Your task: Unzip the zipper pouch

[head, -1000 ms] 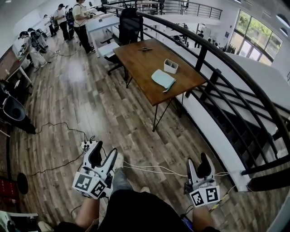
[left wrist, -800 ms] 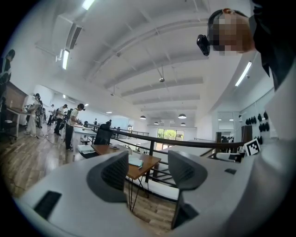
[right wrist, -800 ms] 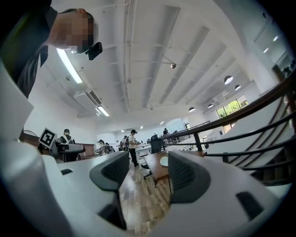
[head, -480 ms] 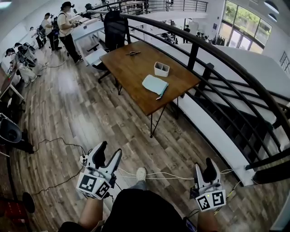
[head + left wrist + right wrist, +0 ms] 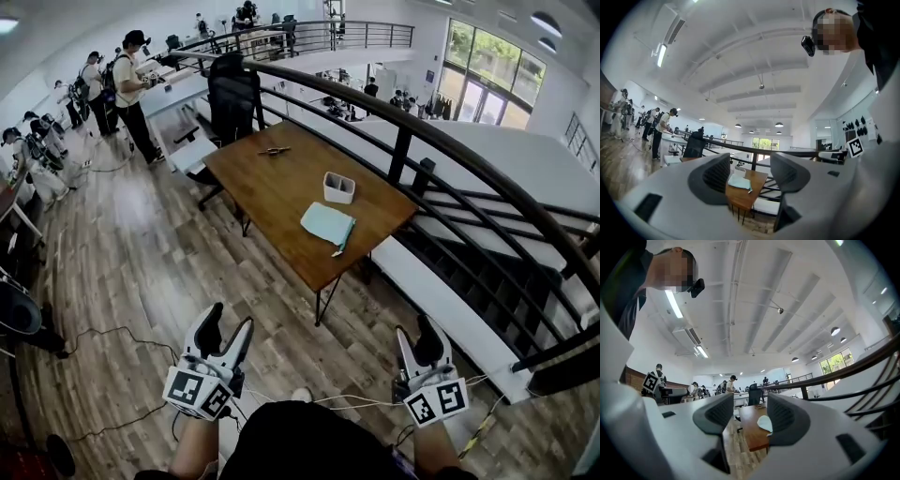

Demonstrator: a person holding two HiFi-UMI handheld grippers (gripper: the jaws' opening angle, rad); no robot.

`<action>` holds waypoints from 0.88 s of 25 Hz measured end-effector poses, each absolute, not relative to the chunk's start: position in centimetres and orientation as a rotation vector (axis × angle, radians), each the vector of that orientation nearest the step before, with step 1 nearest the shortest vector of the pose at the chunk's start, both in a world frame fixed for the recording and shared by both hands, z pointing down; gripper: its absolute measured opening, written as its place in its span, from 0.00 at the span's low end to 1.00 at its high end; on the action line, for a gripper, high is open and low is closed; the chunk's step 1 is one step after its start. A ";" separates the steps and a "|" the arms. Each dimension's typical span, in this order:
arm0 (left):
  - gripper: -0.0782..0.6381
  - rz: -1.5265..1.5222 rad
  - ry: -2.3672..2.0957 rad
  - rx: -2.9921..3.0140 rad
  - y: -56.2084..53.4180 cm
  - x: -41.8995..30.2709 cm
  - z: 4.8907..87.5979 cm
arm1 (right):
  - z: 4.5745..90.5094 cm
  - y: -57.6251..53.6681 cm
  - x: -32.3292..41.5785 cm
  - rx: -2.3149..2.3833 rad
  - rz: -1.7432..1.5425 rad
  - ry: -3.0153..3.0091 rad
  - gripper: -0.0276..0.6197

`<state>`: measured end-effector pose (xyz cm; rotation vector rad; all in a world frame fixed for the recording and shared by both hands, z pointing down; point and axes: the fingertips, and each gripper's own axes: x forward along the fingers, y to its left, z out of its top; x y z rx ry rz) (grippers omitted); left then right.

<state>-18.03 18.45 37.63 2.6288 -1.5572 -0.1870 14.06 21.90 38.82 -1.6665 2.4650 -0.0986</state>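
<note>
A pale green zipper pouch (image 5: pixel 328 225) lies flat near the front right edge of a brown wooden table (image 5: pixel 272 187), well ahead of me. It also shows small between the jaws of each gripper view: pouch (image 5: pixel 738 182), pouch (image 5: pixel 765 423). My left gripper (image 5: pixel 228 322) is held low at the bottom left, open and empty, far short of the table. At the bottom right, my right gripper (image 5: pixel 416 332) has its jaws closing, with nothing between them.
A small white box (image 5: pixel 338 187) stands behind the pouch, and a small dark object (image 5: pixel 274 151) lies farther back. A black railing (image 5: pixel 403 131) runs along the table's right side. A black chair (image 5: pixel 232 94) stands beyond it. Cables (image 5: pixel 112 337) trail on the wood floor. Several people stand at the far left.
The table and pouch have drawn nearer and sit lower in the head view as I walk toward them. Both grippers stay low in front of me, empty.
</note>
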 end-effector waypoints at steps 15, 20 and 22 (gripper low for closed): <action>0.48 -0.164 -1.573 2.549 11.4 -21.9 39.5 | 40.5 13.0 10.8 -1.659 -0.181 2.527 0.38; 0.48 -0.151 -1.629 2.510 7.8 -22.7 39.6 | 40.6 7.6 10.1 -1.577 -0.206 2.565 0.38; 0.48 -0.138 -1.644 2.509 6.5 -21.9 39.2 | 40.2 5.6 10.4 -1.540 -0.202 2.579 0.36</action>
